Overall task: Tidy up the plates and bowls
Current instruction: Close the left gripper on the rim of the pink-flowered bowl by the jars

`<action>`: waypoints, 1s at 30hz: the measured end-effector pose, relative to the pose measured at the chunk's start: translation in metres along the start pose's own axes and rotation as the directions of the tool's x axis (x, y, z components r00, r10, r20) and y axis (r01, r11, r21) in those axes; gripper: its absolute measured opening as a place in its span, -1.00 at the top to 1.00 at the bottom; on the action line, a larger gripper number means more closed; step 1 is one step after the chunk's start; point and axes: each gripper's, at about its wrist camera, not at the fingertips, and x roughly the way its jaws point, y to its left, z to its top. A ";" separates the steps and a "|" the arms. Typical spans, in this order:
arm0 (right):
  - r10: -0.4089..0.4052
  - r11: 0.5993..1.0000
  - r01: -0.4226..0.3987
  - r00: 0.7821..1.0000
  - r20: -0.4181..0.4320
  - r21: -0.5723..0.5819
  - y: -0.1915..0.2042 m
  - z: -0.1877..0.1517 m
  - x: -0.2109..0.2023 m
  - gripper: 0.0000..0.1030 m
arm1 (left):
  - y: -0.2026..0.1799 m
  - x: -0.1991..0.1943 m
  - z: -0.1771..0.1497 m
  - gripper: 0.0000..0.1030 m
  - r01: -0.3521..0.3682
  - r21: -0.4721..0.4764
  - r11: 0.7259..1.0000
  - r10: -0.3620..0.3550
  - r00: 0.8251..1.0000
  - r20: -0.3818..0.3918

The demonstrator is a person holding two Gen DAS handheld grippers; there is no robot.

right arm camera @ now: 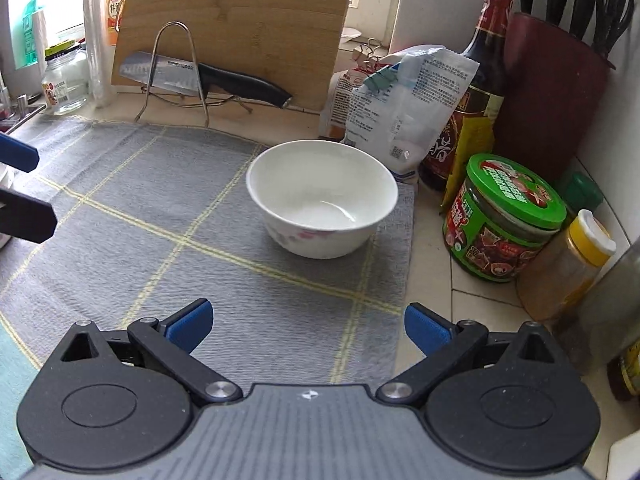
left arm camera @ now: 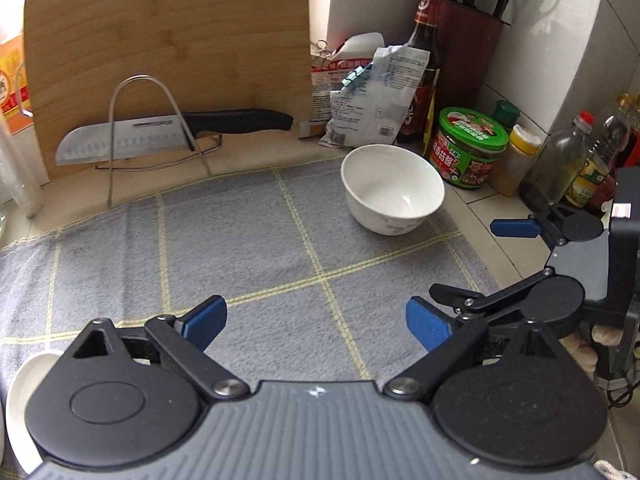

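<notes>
A white bowl (right arm camera: 322,198) with a faint pink floral print stands upright and empty near the grey mat's far right corner. A white dish's rim (left arm camera: 16,408) shows at the left wrist view's lower left edge.

Knife (right arm camera: 176,74): blade bears a brand mark ending in "SUPOR" near the handle, readable in the right wrist view; in the left wrist view the same mark is only a dark smear.

White bag (right arm camera: 404,120): dense small print and a square code patch low on the front, none of it legible.

Green-lidded jar (right arm camera: 504,220), dark bottle (right arm camera: 476,92), orange box (right arm camera: 116,4), glass jar (right arm camera: 64,84): printed labels with Chinese characters, too blurred to make out.
</notes>
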 end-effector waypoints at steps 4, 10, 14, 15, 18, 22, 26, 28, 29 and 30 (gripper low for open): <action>0.028 0.999 -0.028 1.000 0.011 -0.024 -0.008 0.002 0.008 -1.00 | -0.012 0.017 0.021 -0.86 0.004 0.034 0.999 -0.003 1.000 -0.019; 0.048 0.996 -0.047 0.999 0.017 -0.071 -0.013 0.006 0.024 -1.00 | -0.026 0.046 0.052 -0.86 0.036 0.085 0.996 -0.032 0.998 -0.046; 0.067 0.992 -0.065 0.998 0.016 -0.111 -0.014 0.010 0.035 -1.00 | -0.029 0.066 0.069 -0.86 0.067 0.072 0.995 -0.061 0.995 -0.078; 0.078 0.990 -0.076 0.997 0.016 -0.118 -0.014 0.011 0.037 -1.00 | -0.029 0.072 0.073 -0.86 0.072 0.069 0.995 -0.066 0.994 -0.085; 0.086 0.988 -0.084 0.996 0.013 -0.129 -0.014 0.015 0.047 -1.00 | -0.029 0.088 0.083 -0.85 0.070 0.069 0.995 -0.062 0.992 -0.109; 0.094 0.987 -0.090 0.995 0.021 -0.133 -0.017 0.018 0.056 -1.00 | -0.030 0.107 0.098 -0.85 0.086 0.070 0.994 -0.076 0.989 -0.127; 0.097 0.987 -0.092 0.995 0.029 -0.131 -0.020 0.021 0.064 -1.00 | -0.034 0.124 0.109 -0.82 0.098 0.074 0.992 -0.086 0.986 -0.140; 0.110 0.986 -0.104 0.993 0.035 -0.131 -0.022 0.023 0.065 -1.00 | -0.037 0.132 0.113 -0.81 0.104 0.075 0.992 -0.092 0.985 -0.146; 0.116 0.985 -0.110 0.993 0.037 -0.131 -0.023 0.023 0.066 -1.00 | -0.038 0.136 0.114 -0.80 0.109 0.074 0.991 -0.097 0.984 -0.150; 0.119 0.985 -0.112 0.992 0.041 -0.134 -0.023 0.023 0.066 -1.00 | -0.039 0.141 0.116 -0.78 0.119 0.073 0.990 -0.107 0.982 -0.155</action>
